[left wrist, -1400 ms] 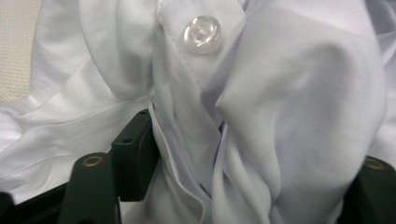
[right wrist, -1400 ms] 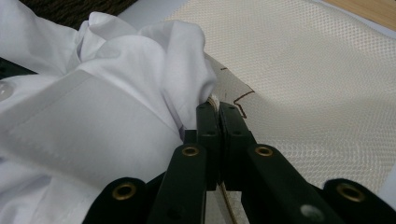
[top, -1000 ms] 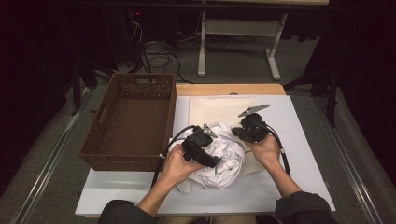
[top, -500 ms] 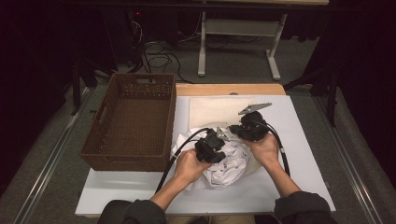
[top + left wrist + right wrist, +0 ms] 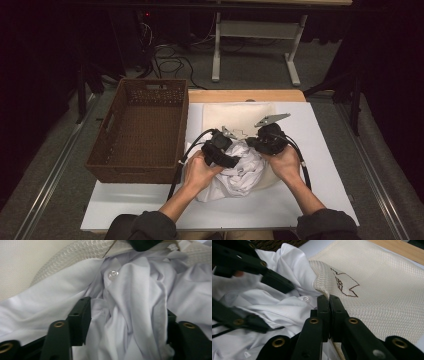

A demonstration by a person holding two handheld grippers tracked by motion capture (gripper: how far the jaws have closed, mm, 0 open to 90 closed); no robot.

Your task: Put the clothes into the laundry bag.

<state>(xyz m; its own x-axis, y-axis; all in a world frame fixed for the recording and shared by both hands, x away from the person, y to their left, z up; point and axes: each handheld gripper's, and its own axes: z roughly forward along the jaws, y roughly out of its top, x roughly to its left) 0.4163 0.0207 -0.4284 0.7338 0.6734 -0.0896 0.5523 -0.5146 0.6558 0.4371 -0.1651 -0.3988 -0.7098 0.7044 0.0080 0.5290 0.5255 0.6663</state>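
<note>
Left hand-held gripper (image 5: 231, 150) jaws spread wide, right hand-held gripper (image 5: 256, 142) jaws pressed together, forearms converging

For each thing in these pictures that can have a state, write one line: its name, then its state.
white shirt: crumpled in a heap, partly on the mesh bag.
cream mesh bag: lying flat on the table, near edge pinched.
left gripper: open, jaws astride a fold of the shirt.
right gripper: shut on the bag's edge.
wicker basket: upright, empty.
shirt button: undone.
</note>
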